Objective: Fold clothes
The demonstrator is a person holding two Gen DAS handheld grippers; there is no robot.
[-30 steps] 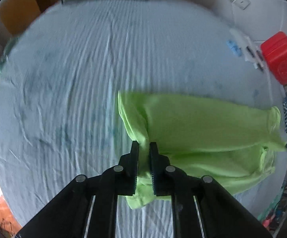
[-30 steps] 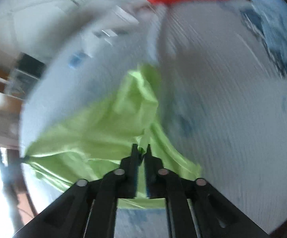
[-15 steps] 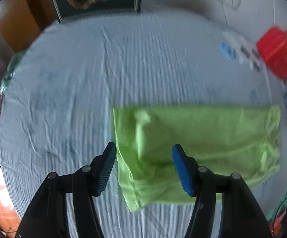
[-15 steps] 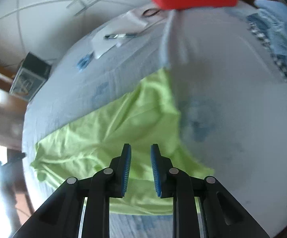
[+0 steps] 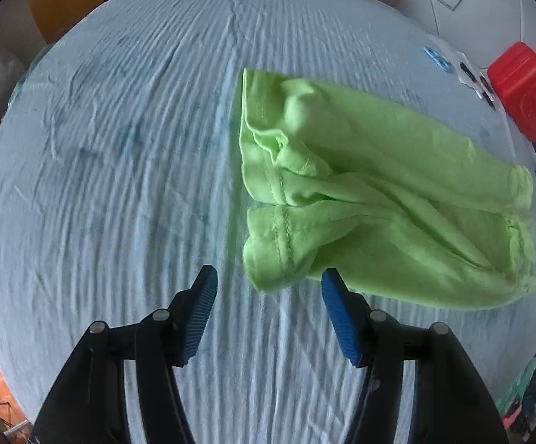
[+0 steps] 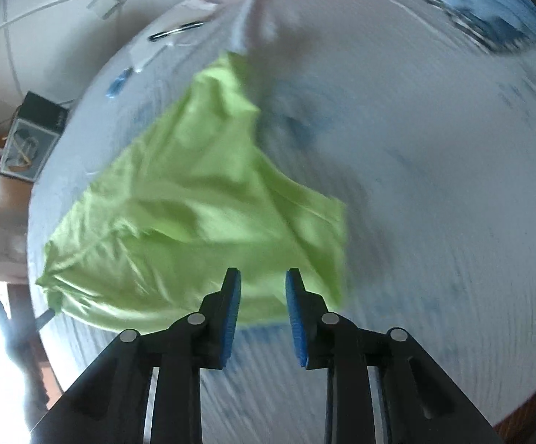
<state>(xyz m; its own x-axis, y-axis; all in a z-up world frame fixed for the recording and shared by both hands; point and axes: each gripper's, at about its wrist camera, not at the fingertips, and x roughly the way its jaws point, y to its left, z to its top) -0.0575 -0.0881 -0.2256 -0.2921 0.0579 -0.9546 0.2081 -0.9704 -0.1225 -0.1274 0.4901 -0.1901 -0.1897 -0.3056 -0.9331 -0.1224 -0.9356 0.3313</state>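
left wrist view gives you the stitched hems of the lime-green garment [image 5: 378, 192], folded on the pale blue sheet [image 5: 120, 148], and a red container [image 5: 526, 90] beyond; right wrist view is blurred, hems unreadable. your left gripper [image 5: 268, 296] gapes wide, empty, just short of the cloth. your right gripper [image 6: 262, 296] stands partly apart, holding nothing, over the garment's near edge.

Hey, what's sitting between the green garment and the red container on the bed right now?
In the left wrist view, between the green garment and the red container lies white paper with dark, unidentifiable items; otherwise only light blue bedsheet.
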